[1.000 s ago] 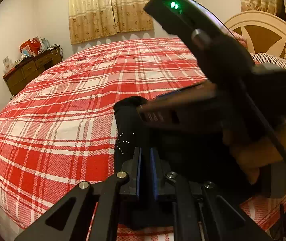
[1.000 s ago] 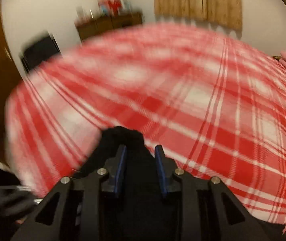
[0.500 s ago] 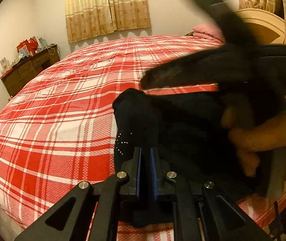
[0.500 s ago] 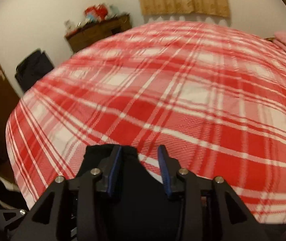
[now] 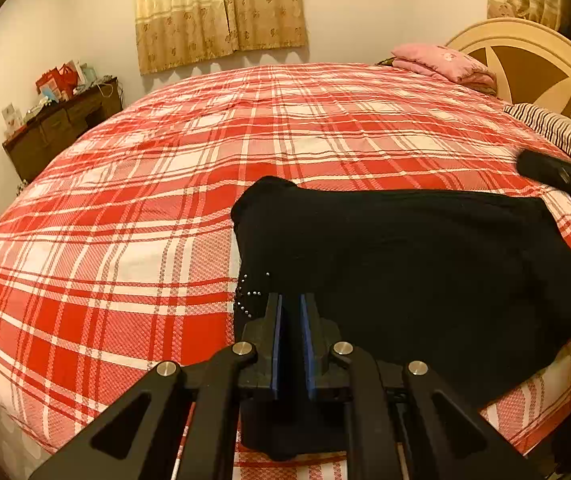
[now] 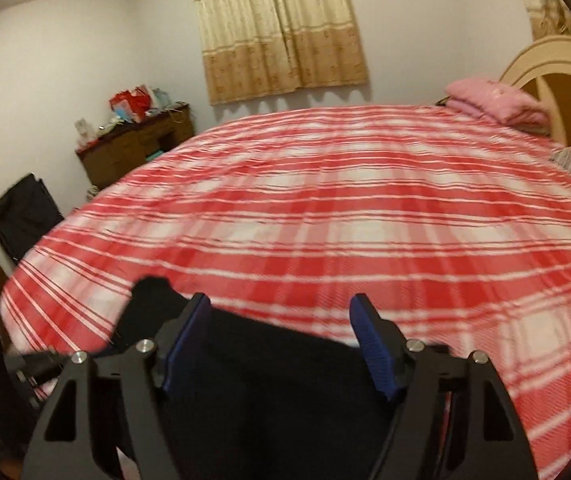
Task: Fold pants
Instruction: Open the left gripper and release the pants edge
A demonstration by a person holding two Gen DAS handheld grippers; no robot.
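Note:
Black pants [image 5: 405, 264] lie folded in a wide bundle on the near part of the red plaid bed [image 5: 165, 184]. A row of small silver studs shows on their left edge. My left gripper [image 5: 290, 308] is shut on the near edge of the pants, with black cloth pinched between its blue pads. My right gripper [image 6: 281, 312] is open, jaws wide apart, above the pants [image 6: 269, 380], holding nothing. Part of the right gripper's body shows at the right edge of the left wrist view [image 5: 561, 178].
A pink folded blanket [image 5: 445, 64] and a striped pillow [image 5: 557, 132] lie by the cream headboard [image 5: 525, 56]. A dark wooden dresser [image 5: 61, 124] with clutter stands at the far left. A black bag [image 6: 25, 216] sits by the wall. Curtains [image 5: 221, 8] hang behind.
My right gripper has opened, let go of the pants and drawn back to the right, out of the left view's centre. The pants now lie flat. My left gripper has stayed shut.

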